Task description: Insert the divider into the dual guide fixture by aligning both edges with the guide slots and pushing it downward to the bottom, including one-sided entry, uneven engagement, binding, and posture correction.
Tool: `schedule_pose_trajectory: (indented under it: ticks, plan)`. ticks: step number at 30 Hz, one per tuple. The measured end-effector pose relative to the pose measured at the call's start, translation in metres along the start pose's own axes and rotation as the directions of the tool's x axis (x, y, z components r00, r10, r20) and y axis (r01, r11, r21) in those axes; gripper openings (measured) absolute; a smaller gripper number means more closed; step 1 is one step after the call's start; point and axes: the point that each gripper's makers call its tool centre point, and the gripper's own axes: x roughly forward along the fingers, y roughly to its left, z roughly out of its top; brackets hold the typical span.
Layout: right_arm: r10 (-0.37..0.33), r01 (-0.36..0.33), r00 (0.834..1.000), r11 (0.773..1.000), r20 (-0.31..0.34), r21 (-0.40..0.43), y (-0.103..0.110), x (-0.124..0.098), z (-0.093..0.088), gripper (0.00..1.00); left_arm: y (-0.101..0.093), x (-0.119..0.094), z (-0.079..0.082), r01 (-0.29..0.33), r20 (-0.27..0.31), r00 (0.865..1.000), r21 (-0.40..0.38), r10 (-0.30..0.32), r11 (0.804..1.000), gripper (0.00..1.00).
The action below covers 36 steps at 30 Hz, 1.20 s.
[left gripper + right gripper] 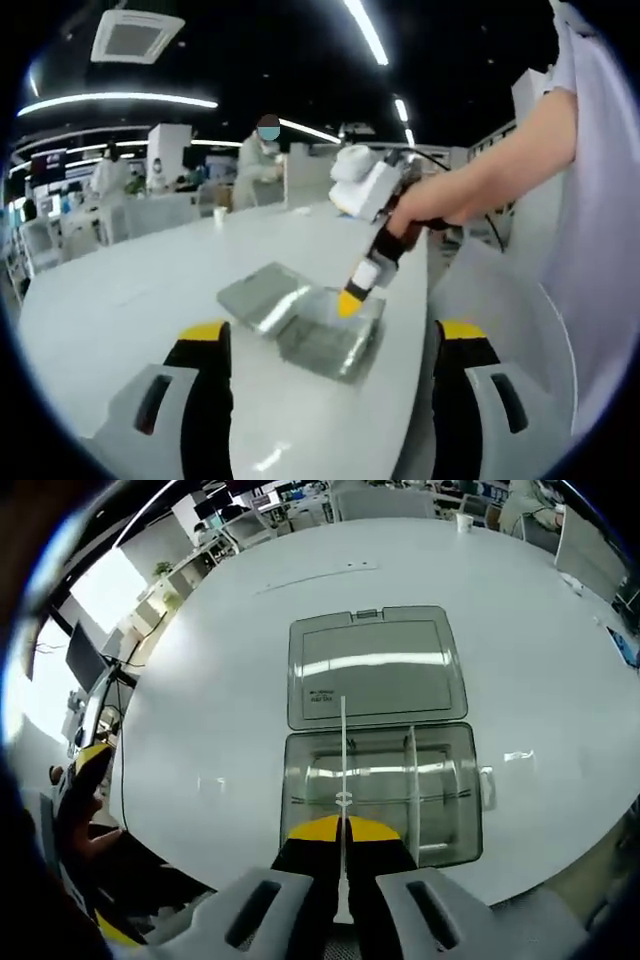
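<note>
Right tongs (343, 832): jaws pressing together on the divider (343, 750), a thin clear sheet seen edge-on, standing upright and reaching down into the left part of the clear fixture box (450, 810). A second divider (410, 780) is standing in the box to the right of it. The box's hinged lid (375, 670) is lying open and flat on the white bench (200, 680), just beyond the box.

Left tongs (330, 345): jaws standing wide apart, holding nothing, hovering above the bench (130, 300) near the box (325, 345). The right tongs (352, 298), held by a person's hand (425, 208), are showing tip-down over the box.
</note>
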Motion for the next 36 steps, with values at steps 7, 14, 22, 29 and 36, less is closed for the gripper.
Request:
schedule_pose_trajectory:
  ticks: [7, 14, 22, 29, 36]
  plan:
    - [-0.009, 0.009, 1.000, 1.000, -0.013, -0.009, -0.004, 0.004, -0.003, 0.00, -0.002, -0.004, -0.014, 0.003, -0.073, 0.997, 0.070, 0.002, 0.998, 0.83]
    - [-0.007, 0.006, 1.000, 1.000, -0.022, -0.008, -0.001, 0.007, -0.005, 0.00, -0.002, -0.007, -0.023, 0.012, -0.142, 0.990, 0.099, 0.003, 0.995, 0.85]
    - [-0.017, 0.017, 0.999, 1.000, -0.029, 0.004, -0.006, 0.011, -0.006, 0.00, -0.004, -0.007, -0.019, 0.019, -0.140, 0.990, 0.093, -0.006, 0.995, 0.84]
    - [-0.021, 0.021, 0.999, 1.000, -0.039, 0.009, -0.003, 0.016, -0.008, 0.00, -0.004, -0.007, -0.020, 0.026, -0.141, 0.990, 0.084, -0.014, 0.996, 0.83]
    - [-0.026, 0.026, 0.999, 1.000, -0.045, 0.002, -0.003, 0.015, -0.008, 0.00, -0.007, -0.007, -0.016, 0.044, -0.120, 0.992, 0.056, -0.037, 0.997, 0.83]
